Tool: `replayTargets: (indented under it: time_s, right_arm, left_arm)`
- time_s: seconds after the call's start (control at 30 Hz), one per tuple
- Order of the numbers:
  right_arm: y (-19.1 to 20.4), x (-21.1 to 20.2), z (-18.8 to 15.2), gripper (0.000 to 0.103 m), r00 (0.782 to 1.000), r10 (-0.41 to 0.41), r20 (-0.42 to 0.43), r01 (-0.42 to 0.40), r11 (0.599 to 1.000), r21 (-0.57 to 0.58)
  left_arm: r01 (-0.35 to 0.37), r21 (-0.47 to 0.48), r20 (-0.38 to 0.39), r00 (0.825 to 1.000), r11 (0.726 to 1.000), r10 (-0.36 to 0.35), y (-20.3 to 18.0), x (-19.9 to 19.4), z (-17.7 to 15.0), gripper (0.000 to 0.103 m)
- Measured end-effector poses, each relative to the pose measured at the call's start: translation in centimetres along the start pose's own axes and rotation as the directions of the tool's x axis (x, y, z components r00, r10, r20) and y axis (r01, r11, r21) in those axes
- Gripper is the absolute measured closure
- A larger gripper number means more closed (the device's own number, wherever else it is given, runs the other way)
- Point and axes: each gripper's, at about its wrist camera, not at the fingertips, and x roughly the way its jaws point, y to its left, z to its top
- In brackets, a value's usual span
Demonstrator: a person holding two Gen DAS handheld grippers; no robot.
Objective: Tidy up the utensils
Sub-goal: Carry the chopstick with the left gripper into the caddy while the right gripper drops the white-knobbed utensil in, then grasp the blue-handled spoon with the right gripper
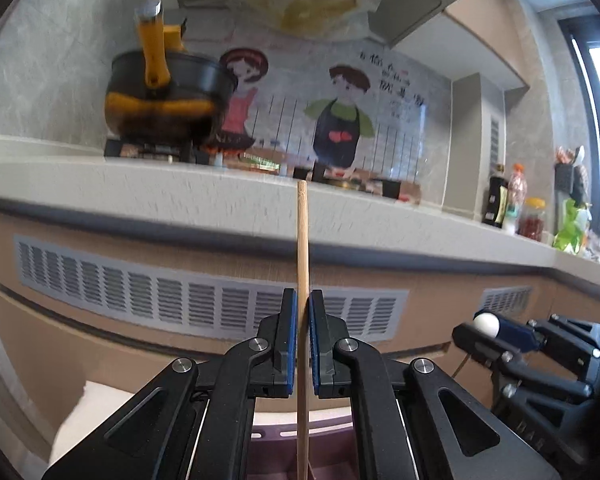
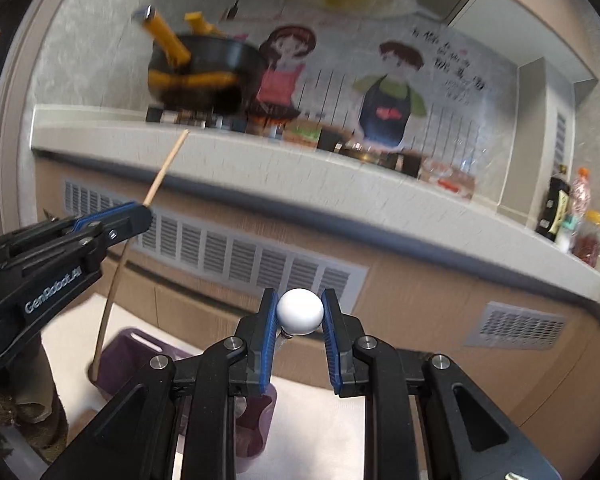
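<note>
Wooden, thin and pale, a single chopstick stands upright, clamped in the left gripper. Beside it, the right gripper grips a round white utensil knob above a purple plastic bin.

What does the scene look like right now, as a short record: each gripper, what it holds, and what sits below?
left gripper: shut on a wooden stick, held roughly upright
right gripper: shut on a white ball; a short stem shows under the ball, the rest is hidden
below: purple bin on a white surface
stick's lower end: near the bin's rim; contact cannot be told
background: counter with a black pot, bottles at the right end
</note>
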Motion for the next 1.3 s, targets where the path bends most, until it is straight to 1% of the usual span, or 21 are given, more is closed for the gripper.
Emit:
replayTargets:
  time_s: [0.07, 0.2, 0.37, 0.4, 0.47, 0.53, 0.57, 0.63, 0.67, 0.73, 0.77, 0.8, 0.83, 0.9, 0.97, 1.0, 1.03, 1.13, 1.2, 1.23, 1.3]
  right_arm:
    - [0.3, 1.4, -1.1, 0.082, 0.999, 0.017, -0.035, -0.017, 1.0, 0.0]
    - [0.6, 2.9, -3.0, 0.082, 0.995, 0.046, -0.087, -0.046, 0.999, 0.011]
    - [0.8, 4.0, -4.9, 0.082, 0.983, 0.106, -0.151, -0.101, 0.994, 0.04]
    - [0.8, 4.0, -5.3, 0.08, 0.98, 0.117, -0.161, -0.112, 0.993, 0.043]
    - [0.9, 3.6, -5.7, 0.07, 0.979, 0.118, -0.166, -0.113, 0.993, 0.042]
    - [0.9, 2.5, -6.0, 0.051, 0.982, 0.115, -0.152, -0.111, 0.993, 0.04]
    - [0.8, 1.8, -6.1, 0.047, 0.984, 0.108, -0.141, -0.104, 0.994, 0.035]
    - [0.8, 0.3, -6.1, 0.038, 0.987, 0.099, -0.127, -0.097, 0.995, 0.02]
    - [0.9, -0.3, -6.2, 0.035, 0.987, 0.098, -0.125, -0.097, 0.995, 0.015]
    - [1.1, -1.7, -6.6, 0.024, 0.988, 0.093, -0.127, -0.093, 0.996, 0.008]
    - [1.3, -2.4, -6.9, 0.022, 0.986, 0.097, -0.134, -0.097, 0.995, 0.004]
    - [1.5, -2.8, -7.2, 0.019, 0.985, 0.1, -0.142, -0.101, 0.995, 0.003]
    - [1.8, -3.4, -7.7, 0.016, 0.982, 0.102, -0.156, -0.103, 0.995, 0.001]
    - [2.3, -4.3, -8.9, 0.011, 0.977, 0.102, -0.187, -0.105, 0.994, -0.006]
    - [2.9, -4.8, -9.7, 0.01, 0.972, 0.095, -0.214, -0.1, 0.995, -0.014]
    - [3.4, -4.9, -10.3, 0.009, 0.968, 0.093, -0.234, -0.1, 0.995, -0.018]
    - [3.9, -5.1, -11.0, 0.006, 0.961, 0.094, -0.258, -0.103, 0.994, -0.024]
    - [5.2, -5.6, -12.9, 0.003, 0.945, 0.106, -0.309, -0.121, 0.992, -0.03]
    - [6.1, -5.8, -13.9, 0.001, 0.93, 0.133, -0.342, -0.152, 0.988, -0.029]
    - [6.7, -5.9, -14.4, 0.001, 0.919, 0.159, -0.362, -0.181, 0.983, -0.027]
    - [7.6, -6.0, -15.3, 0.001, 0.892, 0.215, -0.397, -0.243, 0.97, -0.022]
  left_arm:
    - [-0.005, -0.003, -0.011, 1.0, 1.0, 0.005, 0.4, 1.3, -1.1, 0.097]
    - [-0.016, -0.02, -0.035, 0.999, 1.0, 0.015, 1.6, 3.4, -3.4, 0.097]
    - [-0.029, -0.023, -0.083, 0.996, 0.999, 0.027, 2.5, 3.9, -6.2, 0.097]
    - [-0.032, -0.019, -0.1, 0.995, 0.999, 0.03, 2.6, 3.9, -6.8, 0.095]
    - [-0.035, -0.017, -0.132, 0.991, 0.999, 0.032, 2.7, 3.8, -7.7, 0.095]
    - [-0.034, -0.019, -0.171, 0.985, 0.999, 0.031, 2.9, 3.5, -8.2, 0.092]
    - [-0.038, -0.021, -0.192, 0.981, 0.999, 0.033, 3.1, 3.1, -8.3, 0.089]
    - [-0.049, -0.028, -0.226, 0.973, 0.998, 0.042, 3.6, 2.2, -8.4, 0.08]
    - [-0.058, -0.033, -0.242, 0.969, 0.998, 0.048, 3.8, 1.6, -8.4, 0.077]
    - [-0.085, -0.04, -0.279, 0.958, 0.996, 0.071, 4.4, 0.0, -8.5, 0.061]
    - [-0.093, -0.04, -0.294, 0.953, 0.995, 0.077, 4.7, -0.6, -8.5, 0.057]
    - [-0.104, -0.039, -0.316, 0.945, 0.994, 0.086, 4.9, -1.5, -8.7, 0.05]
    - [-0.112, -0.035, -0.33, 0.939, 0.993, 0.094, 5.2, -2.2, -8.9, 0.047]
    - [-0.131, -0.02, -0.367, 0.923, 0.991, 0.115, 5.7, -3.8, -9.6, 0.044]
    - [-0.152, -0.018, -0.413, 0.901, 0.988, 0.131, 6.4, -5.6, -10.7, 0.037]
    - [-0.158, -0.02, -0.428, 0.894, 0.987, 0.135, 6.6, -6.2, -11.1, 0.034]
    - [-0.163, -0.023, -0.448, 0.884, 0.986, 0.136, 7.0, -7.2, -11.8, 0.034]
    - [-0.174, -0.016, -0.489, 0.861, 0.985, 0.144, 7.5, -9.8, -13.5, 0.032]
    - [-0.178, -0.011, -0.504, 0.851, 0.984, 0.148, 7.7, -11.4, -14.5, 0.029]
    - [-0.176, -0.007, -0.509, 0.848, 0.984, 0.147, 7.7, -12.1, -14.9, 0.026]
    - [-0.174, 0.009, -0.525, 0.837, 0.985, 0.153, 7.8, -13.6, -15.8, 0.023]
